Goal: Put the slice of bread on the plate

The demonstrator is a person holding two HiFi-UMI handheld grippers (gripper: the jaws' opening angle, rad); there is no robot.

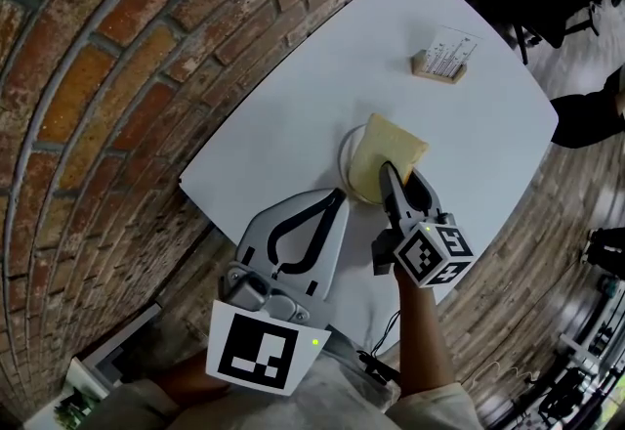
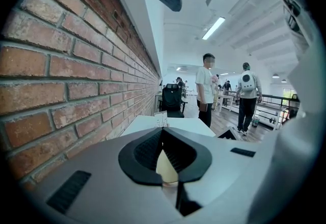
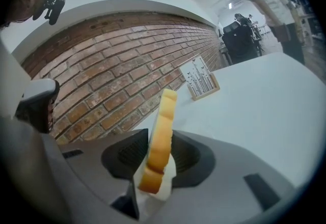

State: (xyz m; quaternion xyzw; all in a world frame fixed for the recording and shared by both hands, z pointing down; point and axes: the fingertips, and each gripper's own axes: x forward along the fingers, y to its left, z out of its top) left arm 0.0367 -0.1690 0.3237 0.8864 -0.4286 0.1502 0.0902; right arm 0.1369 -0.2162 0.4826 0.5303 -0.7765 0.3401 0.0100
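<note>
A slice of bread (image 1: pixel 386 159) with a pale crumb and golden crust hangs tilted over a small white plate (image 1: pixel 344 160) in the middle of the white table (image 1: pixel 322 96). My right gripper (image 1: pixel 402 174) is shut on the slice's near edge. In the right gripper view the slice (image 3: pixel 160 141) stands on edge between the two black pads of the right gripper (image 3: pixel 156 142). My left gripper (image 1: pixel 340 195) hovers at the table's near left edge, just left of the plate. Its jaws are shut with the tips touching and nothing between them, as the left gripper view also shows for the left gripper (image 2: pixel 163 131).
A wooden card holder (image 1: pixel 442 57) with a printed card stands at the table's far side, seen also as the card holder (image 3: pixel 202 84). A brick wall (image 1: pixel 88 76) runs along the left. Beyond the table stand an office chair (image 2: pixel 172 100) and two people (image 2: pixel 206 88).
</note>
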